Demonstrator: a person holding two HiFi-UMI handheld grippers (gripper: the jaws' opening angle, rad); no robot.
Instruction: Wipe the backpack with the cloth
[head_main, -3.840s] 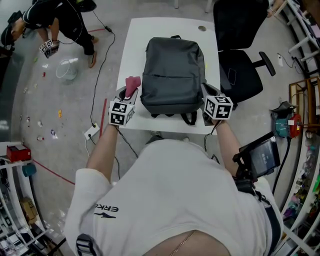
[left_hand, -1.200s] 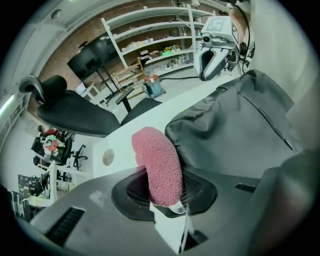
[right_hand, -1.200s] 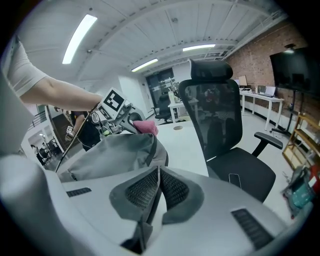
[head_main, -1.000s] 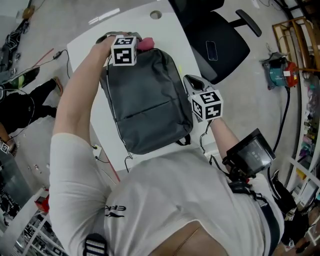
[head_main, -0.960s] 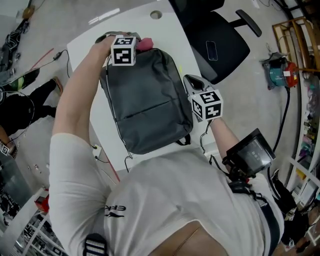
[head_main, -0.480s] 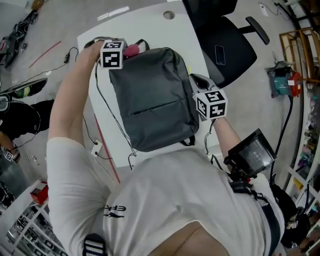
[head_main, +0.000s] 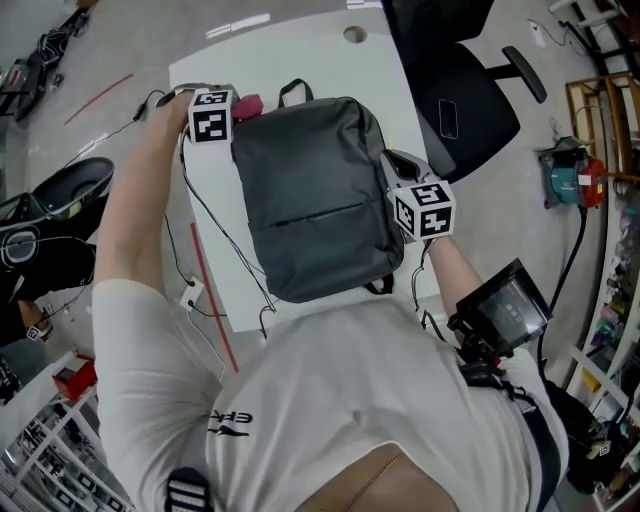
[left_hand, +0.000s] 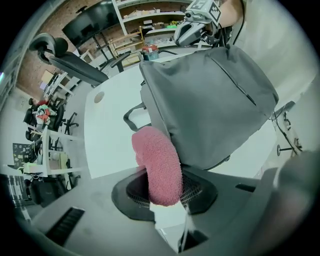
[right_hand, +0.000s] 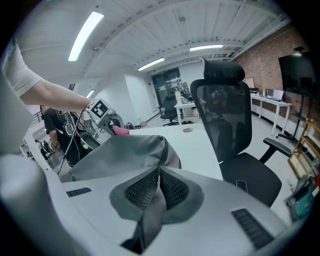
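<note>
A dark grey backpack (head_main: 320, 195) lies flat on the white table (head_main: 300, 50), its carry handle (head_main: 294, 90) pointing away from me. My left gripper (head_main: 238, 108) is at the backpack's top left corner, shut on a pink cloth (head_main: 248, 103). In the left gripper view the folded cloth (left_hand: 157, 162) sticks out between the jaws and presses against the backpack's (left_hand: 210, 95) edge. My right gripper (head_main: 393, 162) is at the backpack's right side. In the right gripper view its jaws are shut on a fold of the grey fabric (right_hand: 150, 215).
A black office chair (head_main: 470, 80) with a phone (head_main: 447, 118) on its seat stands right of the table. Cables (head_main: 205, 235) hang over the table's left edge. A cable hole (head_main: 354, 35) is at the far end. Another person (head_main: 40, 260) is on the floor side at left.
My left gripper has slid the pink cloth leftward along the backpack's top, from near the handle to the top left corner. The right gripper has kept its hold on the right side.
</note>
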